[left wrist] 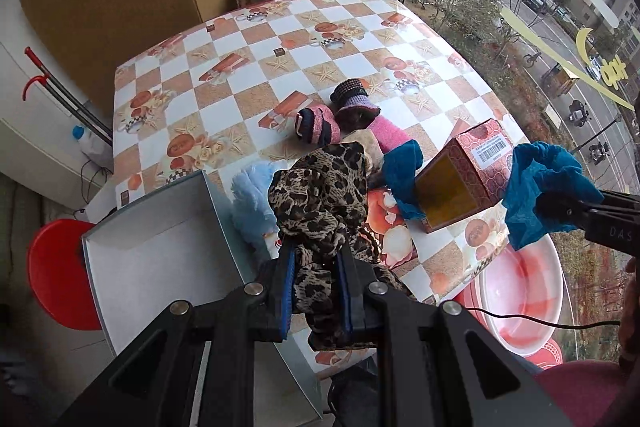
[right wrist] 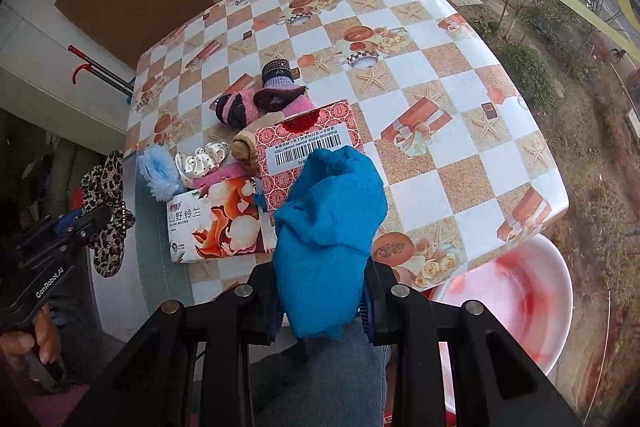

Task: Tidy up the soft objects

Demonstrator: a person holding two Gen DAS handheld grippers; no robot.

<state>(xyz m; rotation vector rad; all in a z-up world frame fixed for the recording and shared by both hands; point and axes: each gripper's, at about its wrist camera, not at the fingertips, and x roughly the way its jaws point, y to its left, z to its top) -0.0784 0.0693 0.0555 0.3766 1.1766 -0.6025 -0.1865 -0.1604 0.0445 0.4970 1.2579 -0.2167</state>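
A leopard scrunchie (left wrist: pixel 320 187) is clamped between the fingers of the left tool (left wrist: pixel 316 291) and is held above the near edge of the tabletop (left wrist: pixel 248 67), beside an open grey box (left wrist: pixel 160 239) that overhangs that edge. A blue cloth (right wrist: pixel 328 227) is clamped in the right tool (right wrist: pixel 324 307) and is held above the near edge too, in front of a red box (right wrist: pixel 312 139) with a barcode label. More soft things are gathered near the middle of the tabletop: rolled socks (left wrist: pixel 318 125), a pink sock (left wrist: pixel 390 135), a fluffy light-blue scrunchie (right wrist: pixel 158 173) and a white dotted scrunchie (right wrist: pixel 202 155). A tissue pack (right wrist: pixel 218 223) lies at the near edge, touching the red box. A pink basin (right wrist: pixel 516 299) is seen below the near right corner.
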